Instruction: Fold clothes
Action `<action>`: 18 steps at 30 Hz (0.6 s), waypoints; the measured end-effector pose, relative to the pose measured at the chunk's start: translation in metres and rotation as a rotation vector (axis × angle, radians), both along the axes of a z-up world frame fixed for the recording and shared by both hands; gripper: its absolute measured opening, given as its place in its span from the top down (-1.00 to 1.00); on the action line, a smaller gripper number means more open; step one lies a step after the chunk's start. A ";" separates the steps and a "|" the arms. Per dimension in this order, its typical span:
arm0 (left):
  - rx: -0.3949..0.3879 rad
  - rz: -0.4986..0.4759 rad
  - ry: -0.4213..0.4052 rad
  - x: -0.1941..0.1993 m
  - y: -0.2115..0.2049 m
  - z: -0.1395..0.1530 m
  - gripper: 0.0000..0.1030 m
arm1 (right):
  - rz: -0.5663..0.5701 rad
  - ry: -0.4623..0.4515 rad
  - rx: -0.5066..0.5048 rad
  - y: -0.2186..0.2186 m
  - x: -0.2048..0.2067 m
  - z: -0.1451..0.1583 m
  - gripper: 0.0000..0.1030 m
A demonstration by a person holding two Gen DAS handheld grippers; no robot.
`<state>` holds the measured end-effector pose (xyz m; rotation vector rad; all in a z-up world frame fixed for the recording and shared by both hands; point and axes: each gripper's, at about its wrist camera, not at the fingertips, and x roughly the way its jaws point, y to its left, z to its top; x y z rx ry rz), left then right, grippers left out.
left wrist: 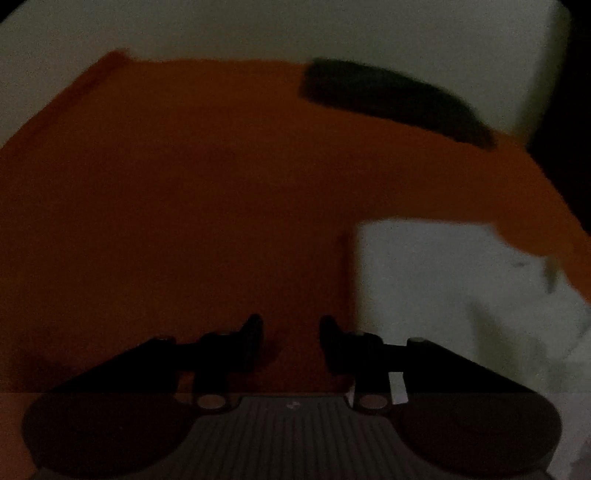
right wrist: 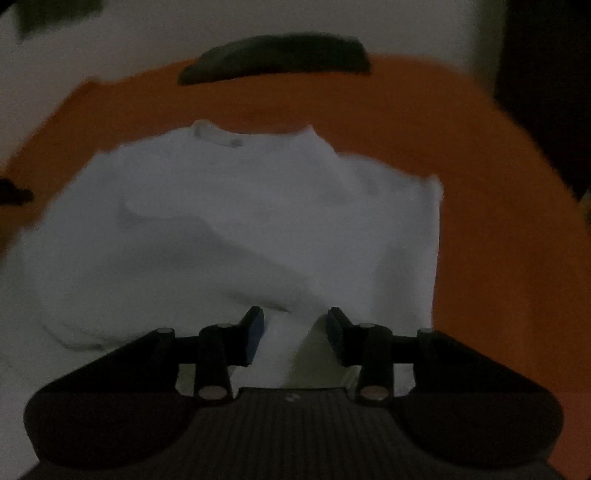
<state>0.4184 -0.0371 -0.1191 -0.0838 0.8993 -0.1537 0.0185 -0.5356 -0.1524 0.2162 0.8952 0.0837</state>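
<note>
A white garment (right wrist: 240, 206) lies spread on an orange surface (right wrist: 498, 221), its collar (right wrist: 218, 136) at the far side and a sleeve folded across its middle. My right gripper (right wrist: 295, 317) hovers over the garment's near edge, open, and its pads press on nothing. In the left wrist view the garment (left wrist: 443, 288) shows only at the right. My left gripper (left wrist: 291, 328) stands open above bare orange surface (left wrist: 184, 184), just left of the garment's straight edge, with nothing between its fingers. Both views are dim and blurred.
A dark elongated object (right wrist: 273, 55) lies at the far edge of the orange surface, also seen in the left wrist view (left wrist: 395, 99). Pale floor or wall (left wrist: 295, 26) lies beyond. A dark area (right wrist: 546, 92) borders the right side.
</note>
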 end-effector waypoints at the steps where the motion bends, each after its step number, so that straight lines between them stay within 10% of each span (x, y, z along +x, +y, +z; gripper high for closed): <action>1: -0.008 -0.019 0.000 0.015 -0.009 0.000 0.33 | -0.011 0.000 0.024 -0.003 -0.001 -0.001 0.18; 8: 0.015 -0.059 0.087 0.099 -0.050 -0.038 0.39 | -0.001 -0.024 0.026 0.001 0.001 -0.002 0.17; 10: 0.003 -0.068 0.092 0.105 -0.052 -0.044 0.95 | 0.004 -0.029 0.030 0.003 0.000 -0.003 0.18; 18: 0.000 0.019 -0.011 0.112 -0.033 -0.026 0.95 | -0.026 -0.084 -0.001 0.003 -0.002 0.002 0.16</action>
